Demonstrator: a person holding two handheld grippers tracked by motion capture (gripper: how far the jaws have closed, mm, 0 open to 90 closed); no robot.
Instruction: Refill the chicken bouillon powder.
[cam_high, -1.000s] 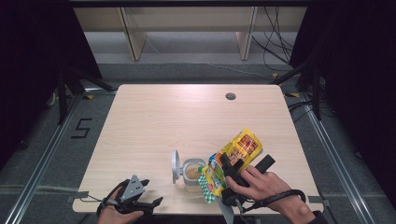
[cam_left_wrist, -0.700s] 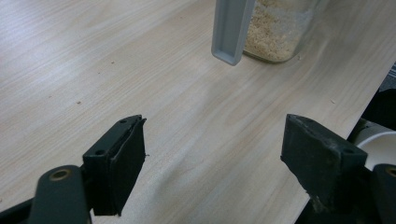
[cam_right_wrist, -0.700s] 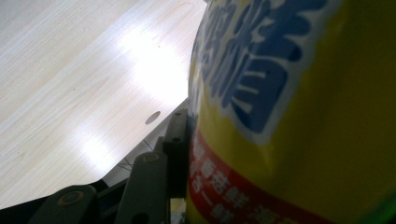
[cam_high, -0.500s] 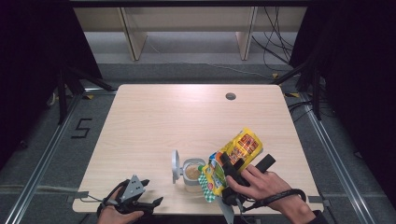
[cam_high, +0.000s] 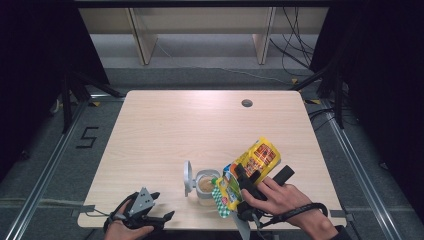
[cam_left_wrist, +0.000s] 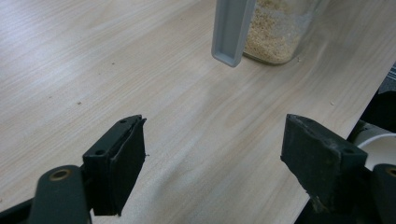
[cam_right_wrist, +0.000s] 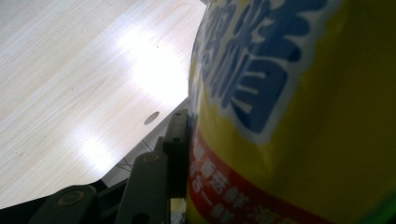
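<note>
pouring step: yellow packet tipped over an open jar, near front edge of table.

item: right gripper, jaws clamped on the yellow packet, one pad seen pressed flat against its printed side in the right gripper view; packet tilted with its lower, green-checked end just above and beside the clear jar. jar upright, partly filled with pale grain, its grey hinged lid standing open on the left. left gripper idle at the front left edge, jaws wide apart, nothing between them. judged step: emptying packet into jar; next move likely calls for more tilt with the mouth kept over the rim, else grain may spill. surface: light wood table, round cable hole at far right. room: grey floor, a "5" marked on it, cables, dark surround.
</note>
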